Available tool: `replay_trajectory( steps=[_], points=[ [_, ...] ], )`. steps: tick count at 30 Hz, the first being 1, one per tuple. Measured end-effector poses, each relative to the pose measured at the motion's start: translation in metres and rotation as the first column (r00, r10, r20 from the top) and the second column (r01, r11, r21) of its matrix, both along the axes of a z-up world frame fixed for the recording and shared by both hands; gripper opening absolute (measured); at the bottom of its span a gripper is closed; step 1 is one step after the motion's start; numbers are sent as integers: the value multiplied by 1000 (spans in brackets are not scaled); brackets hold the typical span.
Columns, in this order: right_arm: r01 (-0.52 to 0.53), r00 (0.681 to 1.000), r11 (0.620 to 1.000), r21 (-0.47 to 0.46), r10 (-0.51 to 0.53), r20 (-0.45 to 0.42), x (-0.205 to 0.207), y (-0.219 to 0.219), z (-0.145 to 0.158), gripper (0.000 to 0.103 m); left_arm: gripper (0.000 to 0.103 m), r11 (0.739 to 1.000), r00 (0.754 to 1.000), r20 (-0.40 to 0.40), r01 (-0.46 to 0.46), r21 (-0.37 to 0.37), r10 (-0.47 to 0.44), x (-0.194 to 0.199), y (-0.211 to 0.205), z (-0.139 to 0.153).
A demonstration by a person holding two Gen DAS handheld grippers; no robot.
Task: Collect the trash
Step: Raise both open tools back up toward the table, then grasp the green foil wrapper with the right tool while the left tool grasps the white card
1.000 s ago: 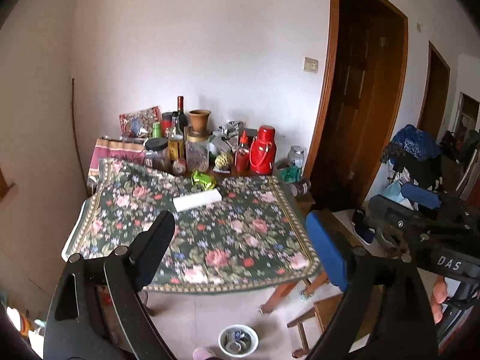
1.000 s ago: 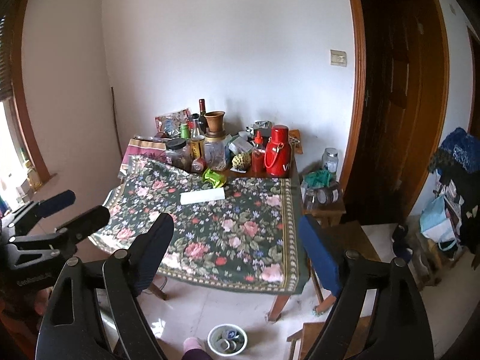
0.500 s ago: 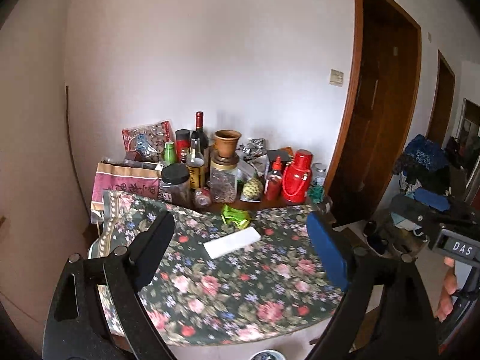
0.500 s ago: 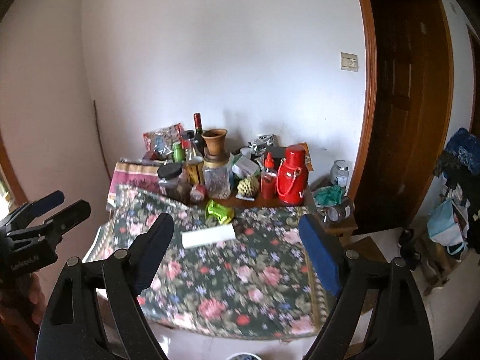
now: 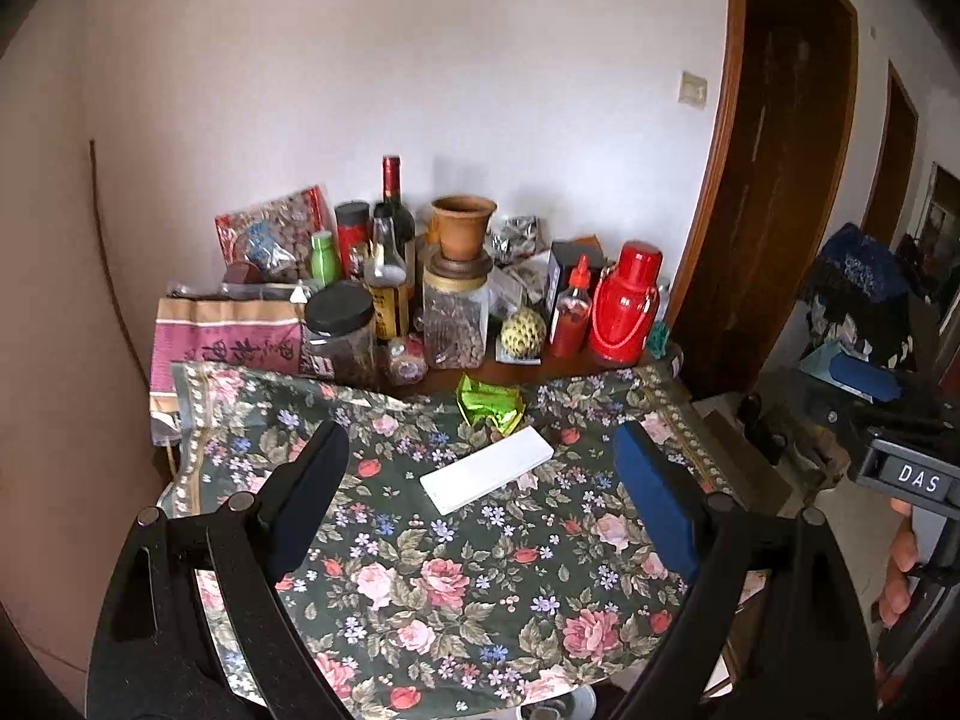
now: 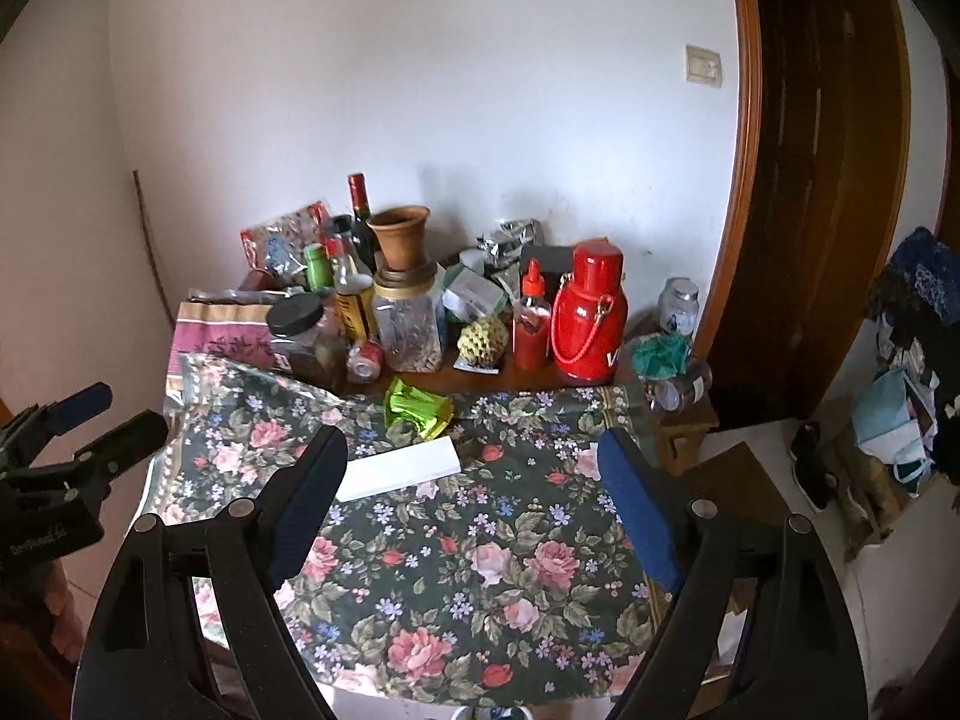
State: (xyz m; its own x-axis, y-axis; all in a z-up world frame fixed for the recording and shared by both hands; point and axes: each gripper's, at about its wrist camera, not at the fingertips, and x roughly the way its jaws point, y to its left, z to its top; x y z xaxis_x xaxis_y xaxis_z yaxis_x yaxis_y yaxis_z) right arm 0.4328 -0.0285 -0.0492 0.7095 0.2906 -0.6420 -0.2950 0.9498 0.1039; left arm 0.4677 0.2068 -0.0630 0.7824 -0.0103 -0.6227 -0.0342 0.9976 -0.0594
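Both grippers spread, nothing held, aimed down over floral tablecloth (image 5: 456, 588) | left gripper (image 5: 480, 498) frames white paper strip (image 5: 487, 477) | right gripper (image 6: 474, 492) alongside | green wrapper (image 5: 491, 408) touching strip's far end, likely trash | jars crowd wall side

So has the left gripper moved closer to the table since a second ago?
Yes. The left gripper has come in over the floral tablecloth; the white box now sits between its open fingers, and the floor bowl has dropped from view.

I'm seeing a white wall (image 5: 420, 60) behind the floral-clothed table (image 5: 480, 570), a dark wooden door (image 6: 822, 180) right, daylight throughout.
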Motion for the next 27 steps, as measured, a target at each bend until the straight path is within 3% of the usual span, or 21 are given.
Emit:
replay_trajectory(
  steps=[4, 9, 14, 20, 27],
  points=[
    [-22, 999, 1000, -21, 22, -34, 32, -4, -14, 83, 90, 1000, 999, -42, -15, -2, 15, 26, -7, -18],
    [-79, 993, 995, -55, 74, -93, 82, -11, -37, 83, 90, 999, 989, -146, -27, -37, 21, 77, -15, -62],
    [-118, 984, 988, -104, 102, -147, 132, -15, -69, 83, 90, 996, 958, -285, 5, -87, -30, 139, -20, -136],
    [-163, 967, 978, -127, 133, -219, 179, -15, -111, 83, 90, 992, 918, -382, 71, -104, -106, 191, -18, -208],
    [-224, 942, 964, -146, 175, -285, 209, -3, -148, 83, 90, 975, 887, -418, 126, -185, -194, 224, -13, -251]
  ],
)
